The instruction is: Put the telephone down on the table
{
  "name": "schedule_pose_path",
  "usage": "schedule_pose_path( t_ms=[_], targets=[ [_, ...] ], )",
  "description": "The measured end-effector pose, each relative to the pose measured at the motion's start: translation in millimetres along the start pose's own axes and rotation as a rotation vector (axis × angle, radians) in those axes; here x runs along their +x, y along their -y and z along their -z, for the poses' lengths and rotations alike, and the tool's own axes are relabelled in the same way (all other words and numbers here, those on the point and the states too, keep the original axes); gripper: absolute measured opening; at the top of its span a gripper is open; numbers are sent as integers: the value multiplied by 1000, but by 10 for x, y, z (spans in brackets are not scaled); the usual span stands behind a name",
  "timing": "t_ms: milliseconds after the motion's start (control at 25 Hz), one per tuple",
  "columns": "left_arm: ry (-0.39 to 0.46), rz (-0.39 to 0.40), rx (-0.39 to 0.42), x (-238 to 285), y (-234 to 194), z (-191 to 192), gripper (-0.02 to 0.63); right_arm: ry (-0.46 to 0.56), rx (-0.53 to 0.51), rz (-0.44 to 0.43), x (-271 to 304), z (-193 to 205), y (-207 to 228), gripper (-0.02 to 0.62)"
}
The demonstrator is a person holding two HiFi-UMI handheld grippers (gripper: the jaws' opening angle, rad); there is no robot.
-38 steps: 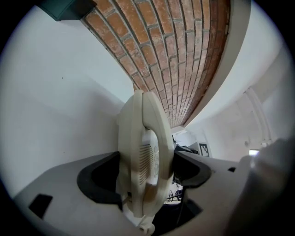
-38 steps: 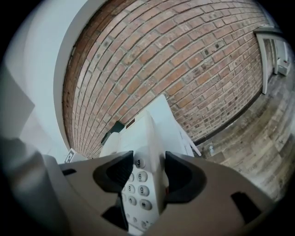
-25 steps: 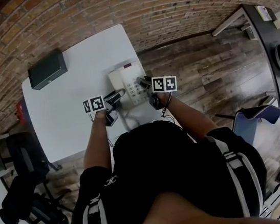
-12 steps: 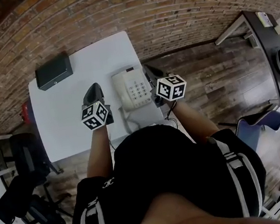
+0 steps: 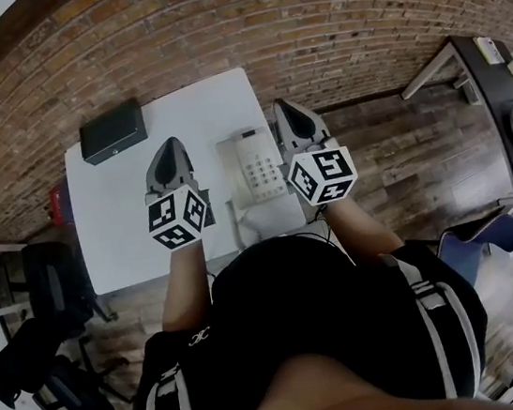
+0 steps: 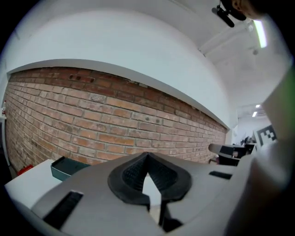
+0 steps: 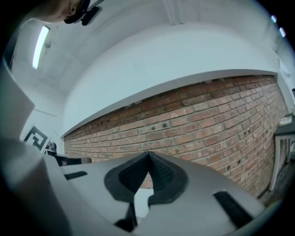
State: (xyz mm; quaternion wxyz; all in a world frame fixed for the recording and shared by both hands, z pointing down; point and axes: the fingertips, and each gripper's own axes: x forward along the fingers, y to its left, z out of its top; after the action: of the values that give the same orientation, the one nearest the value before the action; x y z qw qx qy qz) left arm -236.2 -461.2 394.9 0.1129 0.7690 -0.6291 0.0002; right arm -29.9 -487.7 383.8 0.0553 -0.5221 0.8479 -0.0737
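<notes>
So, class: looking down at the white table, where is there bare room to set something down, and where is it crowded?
Bare: the left part of the table, nearer than the black box, and the far strip between that box and the telephone. Crowded: the right side, where the telephone sits.

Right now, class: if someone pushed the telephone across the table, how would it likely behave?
The telephone looks flat, low and rigid, so it would probably slide rather than tip. The table top looks smooth, so little may slow it. It lies near the table's edge, so a push outward could drop it.
</notes>
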Motion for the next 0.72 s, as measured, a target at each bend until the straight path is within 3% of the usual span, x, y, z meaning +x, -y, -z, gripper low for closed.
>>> schedule_pose_path(
  t_ms=[240, 480, 720],
  targets=[
    [-35, 11, 80, -58, 81, 69, 0, -22, -23, 0, -28, 91, -102, -2],
    [-70, 28, 59, -70, 116, 140, 0, -37, -17, -1, -82, 160, -145, -2],
    [-58, 40, 114, -109, 161, 125, 0, -37, 9, -23, -98, 185, -212, -2]
  ],
)
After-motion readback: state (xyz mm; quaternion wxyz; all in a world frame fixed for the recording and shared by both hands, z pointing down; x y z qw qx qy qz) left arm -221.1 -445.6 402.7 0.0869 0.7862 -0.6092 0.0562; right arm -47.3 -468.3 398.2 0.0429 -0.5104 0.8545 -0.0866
